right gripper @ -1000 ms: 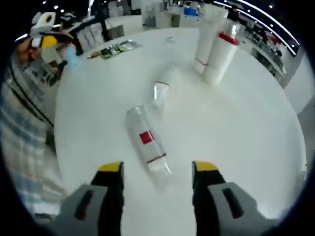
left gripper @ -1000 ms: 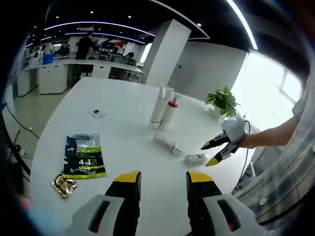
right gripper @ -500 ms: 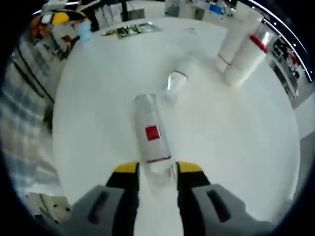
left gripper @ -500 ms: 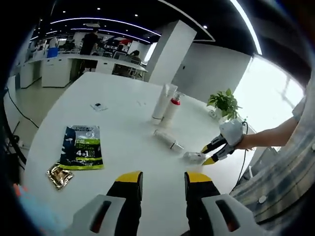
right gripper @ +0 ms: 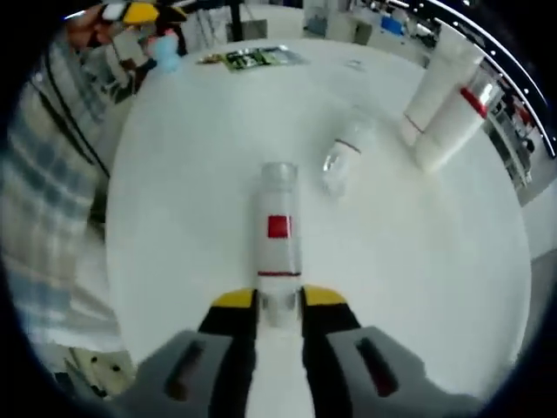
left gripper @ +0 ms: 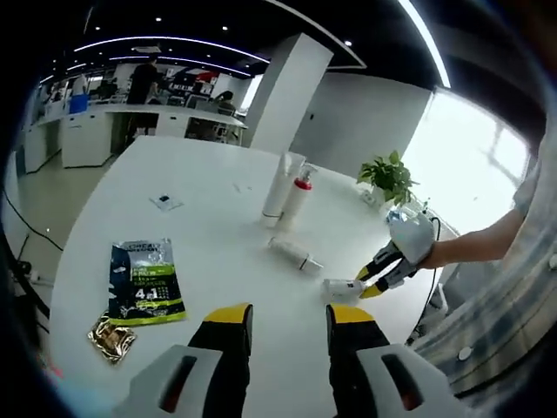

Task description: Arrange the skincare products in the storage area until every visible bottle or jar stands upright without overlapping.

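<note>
A clear tube with a red square label (right gripper: 278, 231) lies on the white table (right gripper: 183, 165), and my right gripper (right gripper: 279, 299) is shut on its near end. In the left gripper view the same tube (left gripper: 342, 286) lies near the table's edge with the right gripper (left gripper: 372, 282) on it. A second clear bottle (right gripper: 341, 159) (left gripper: 294, 254) lies on its side just beyond. A tall white tube (left gripper: 278, 184) (right gripper: 439, 74) and a white pump bottle with a red collar (left gripper: 298, 198) (right gripper: 452, 122) stand upright together. My left gripper (left gripper: 285, 318) hangs open over bare table.
A dark and green sachet pack (left gripper: 144, 281) (right gripper: 252, 57) and a small gold foil packet (left gripper: 113, 338) lie on the table. A small card (left gripper: 164, 202) lies further back. A potted plant (left gripper: 389, 178) stands at the far edge. A person's checked sleeve (right gripper: 48, 209) is beside the table.
My right gripper has closed onto the near end of the red-labelled tube, which now lies straight along its jaws. The left gripper stays open; its view shifted only slightly.
</note>
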`<state>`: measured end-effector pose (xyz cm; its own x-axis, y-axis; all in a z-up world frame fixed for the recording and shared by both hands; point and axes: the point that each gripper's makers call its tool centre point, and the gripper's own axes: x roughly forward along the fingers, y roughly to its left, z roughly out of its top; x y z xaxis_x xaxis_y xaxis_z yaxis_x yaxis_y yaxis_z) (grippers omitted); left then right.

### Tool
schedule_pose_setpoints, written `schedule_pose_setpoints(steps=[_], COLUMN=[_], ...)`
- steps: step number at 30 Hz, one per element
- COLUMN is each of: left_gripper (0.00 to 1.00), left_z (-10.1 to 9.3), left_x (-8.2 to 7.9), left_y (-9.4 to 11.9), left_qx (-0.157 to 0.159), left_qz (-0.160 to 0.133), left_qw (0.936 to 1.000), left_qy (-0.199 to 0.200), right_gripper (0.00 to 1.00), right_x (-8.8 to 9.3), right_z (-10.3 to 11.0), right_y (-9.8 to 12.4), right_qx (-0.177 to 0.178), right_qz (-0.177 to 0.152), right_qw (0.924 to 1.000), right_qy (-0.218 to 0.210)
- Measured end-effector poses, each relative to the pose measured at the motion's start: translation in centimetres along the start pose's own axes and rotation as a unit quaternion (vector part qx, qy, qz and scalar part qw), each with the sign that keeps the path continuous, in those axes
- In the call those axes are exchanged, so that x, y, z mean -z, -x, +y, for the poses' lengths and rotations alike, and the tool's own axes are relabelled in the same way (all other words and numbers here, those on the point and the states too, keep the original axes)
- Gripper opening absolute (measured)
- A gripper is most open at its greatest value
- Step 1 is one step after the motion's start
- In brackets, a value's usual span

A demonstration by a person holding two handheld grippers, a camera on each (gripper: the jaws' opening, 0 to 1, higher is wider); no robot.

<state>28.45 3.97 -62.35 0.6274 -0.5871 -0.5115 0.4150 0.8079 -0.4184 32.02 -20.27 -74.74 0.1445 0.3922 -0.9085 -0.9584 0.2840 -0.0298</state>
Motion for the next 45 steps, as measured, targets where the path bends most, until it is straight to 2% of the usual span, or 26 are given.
schedule_pose_setpoints(steps=[2,4,6,9,12,14,15,18,21,23,25,29,33,34,36,37,38,39,40,43,45], left_gripper=[0.35,0.35,0.36,0.37,0.37,0.37,0.37,0.38,0.38,0.4,0.45,0.49,0.5,0.5,0.48,0.47,0.47,0.45,0.44,0.38,0.33], left_z=[0.1,0.2,-0.1,-0.7,-0.3,-0.1,-0.2,-0.7,-0.7,-1.0,-1.4,-1.9,-2.7,-3.3,-4.4,-4.8,-5.2,-5.7,-6.0,-6.0,-6.0], left_x=[0.2,0.4,0.3,-0.1,-0.2,-0.3,-0.5,-0.8,-0.6,-0.7,-0.6,-0.8,-0.5,-0.5,-0.8,-0.9,-0.9,-0.5,-0.3,1.0,1.6], left_y=[-0.1,-0.2,-0.1,0.1,0.4,0.5,0.6,0.8,0.6,0.4,0.2,-0.1,-0.7,-0.8,-0.7,-0.7,-0.7,-0.7,-0.8,-1.1,-1.2], left_qx=[-0.002,-0.004,-0.002,0.009,0.003,-0.001,0.0,0.005,0.009,0.021,0.03,0.046,0.076,0.094,0.123,0.134,0.145,0.159,0.165,0.157,0.159], left_qz=[0.002,0.004,0.001,-0.008,-0.015,-0.018,-0.019,-0.021,-0.015,-0.016,-0.009,-0.01,0.0,-0.001,-0.008,-0.01,-0.008,0.004,0.013,0.047,0.064], left_qw=[1.0,0.9998,0.9998,0.9992,0.999,0.9977,0.9976,0.9981,0.998,0.997,0.9948,0.9939,0.9876,0.9829,0.9736,0.9704,0.9668,0.9628,0.962,0.9681,0.9674], left_qy=[0.0,0.017,0.02,0.038,0.043,0.065,0.067,0.058,0.061,0.073,0.097,0.099,0.138,0.159,0.192,0.201,0.21,0.219,0.217,0.189,0.187], right_gripper=[0.16,0.16,0.16,0.16,0.16,0.16,0.16,0.16,0.16,0.16,0.16,0.16,0.16,0.16,0.16,0.16,0.16,0.16,0.16,0.16,0.16], right_x=[-1.8,-3.0,-5.2,-7.7,-10.7,-12.2,-12.5,-14.5,-15.8,-16.4,-17.2,-18.5,-19.4,-19.1,-18.8,-18.7,-18.6,-18.4,-18.4,-18.5,-18.5], right_z=[0.7,1.0,1.4,1.8,1.9,2.1,2.1,2.4,2.4,2.4,2.7,3.7,4.6,5.0,5.4,5.6,5.9,6.2,6.4,7.5,8.2], right_y=[0.0,0.2,0.4,0.6,1.2,1.8,1.9,2.6,3.1,3.3,3.8,4.9,5.9,5.9,5.9,5.9,5.9,5.9,5.9,6.3,6.3], right_qx=[-0.007,-0.009,-0.009,-0.012,-0.009,-0.014,-0.012,-0.01,-0.007,-0.001,-0.002,0.002,0.01,0.005,0.008,0.007,0.002,0.001,0.002,-0.005,-0.014], right_qz=[-0.023,-0.036,-0.062,-0.079,-0.101,-0.111,-0.112,-0.115,-0.117,-0.114,-0.112,-0.127,-0.142,-0.129,-0.116,-0.114,-0.115,-0.118,-0.119,-0.124,-0.124], right_qw=[0.9997,0.9992,0.9973,0.9943,0.9874,0.9827,0.9812,0.9689,0.961,0.9551,0.9454,0.9275,0.9111,0.9031,0.8924,0.889,0.8908,0.8894,0.8881,0.8771,0.872], right_qy=[0.01,0.015,0.04,0.071,0.121,0.148,0.157,0.219,0.251,0.274,0.306,0.352,0.387,0.41,0.436,0.443,0.44,0.442,0.444,0.464,0.473])
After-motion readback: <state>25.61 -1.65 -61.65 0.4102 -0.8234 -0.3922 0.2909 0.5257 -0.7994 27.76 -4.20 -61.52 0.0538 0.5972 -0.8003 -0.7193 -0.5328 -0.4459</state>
